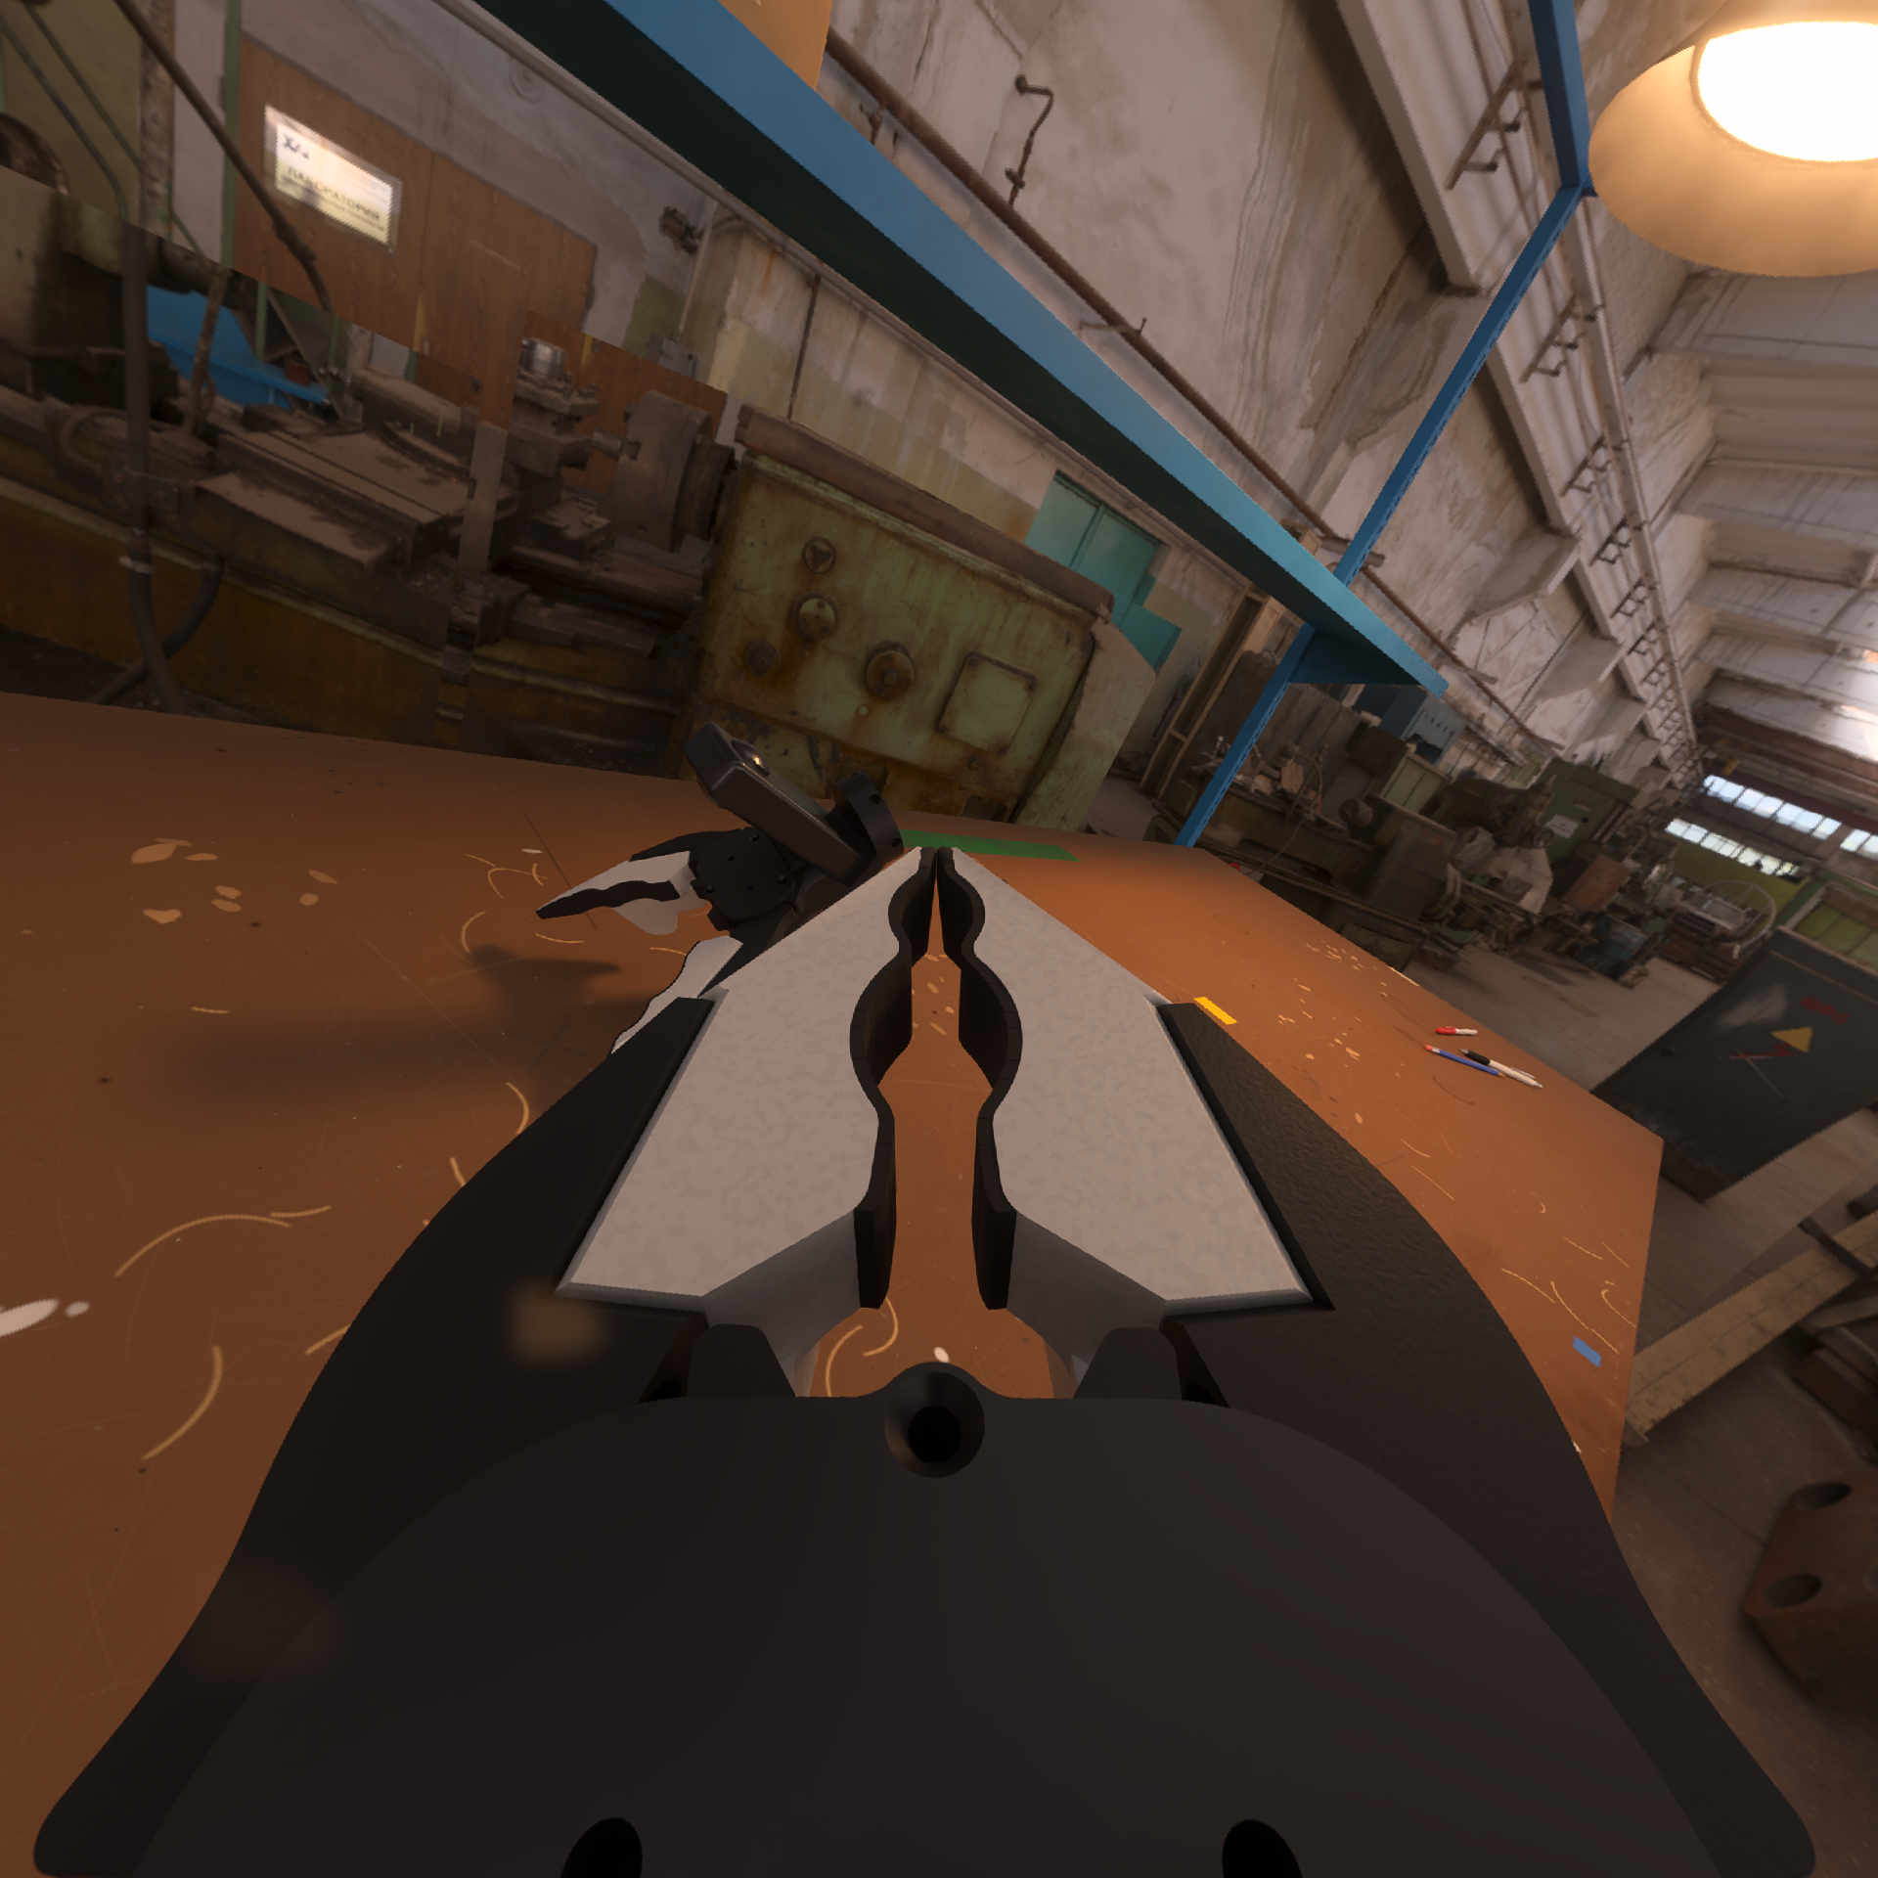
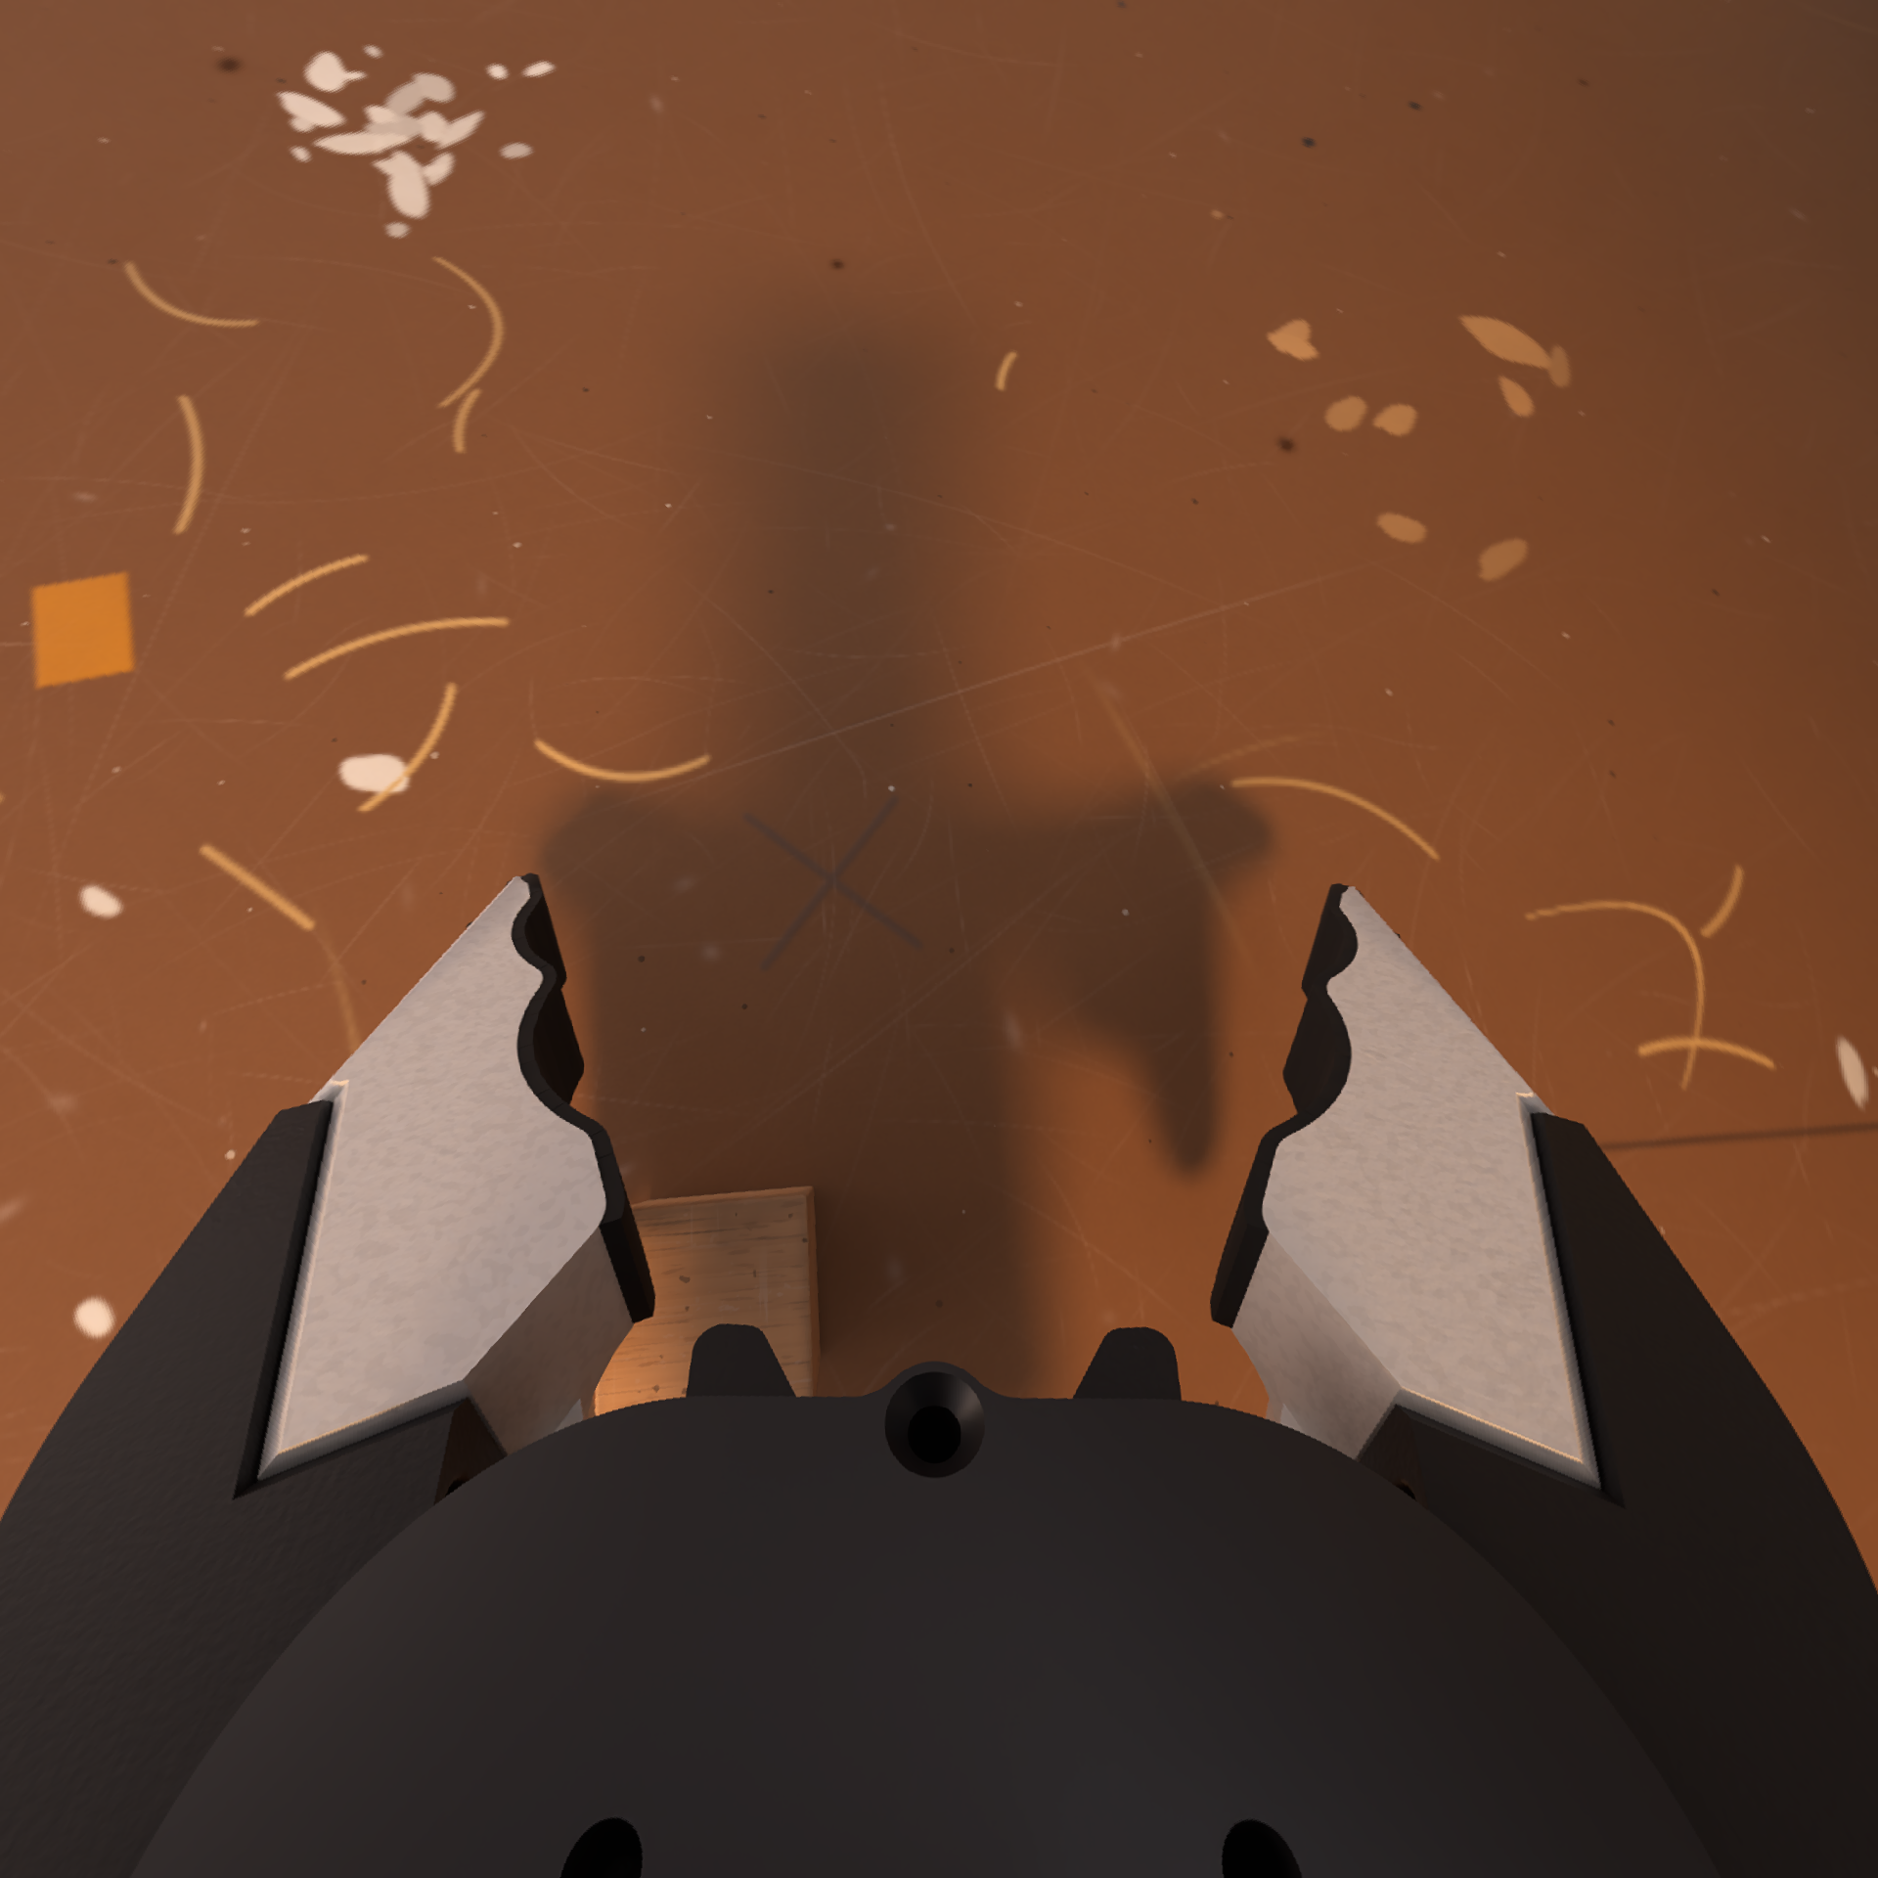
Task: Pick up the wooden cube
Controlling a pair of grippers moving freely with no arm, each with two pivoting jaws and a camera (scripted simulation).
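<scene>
The wooden cube [image 2: 727,1280] is a pale wood block on the brown table. In the right wrist view it lies low, near the gripper's base beside the left finger, partly hidden by it. My right gripper [image 2: 935,884] is open wide and empty, pointing down at the table [image 2: 1016,508] above the cube. My left gripper [image 1: 935,859] is shut with nothing between its fingers, held over the table. The right gripper also shows in the left wrist view [image 1: 650,899], just beyond and left of the left fingertips. The cube does not show in the left wrist view.
An orange square patch [image 2: 81,628] lies at the left in the right wrist view. Pens [image 1: 1484,1057] lie near the table's right edge. A green patch [image 1: 1001,843] lies at the far edge. A blue shelf frame [image 1: 1321,630] and old machinery [image 1: 884,630] stand beyond the table.
</scene>
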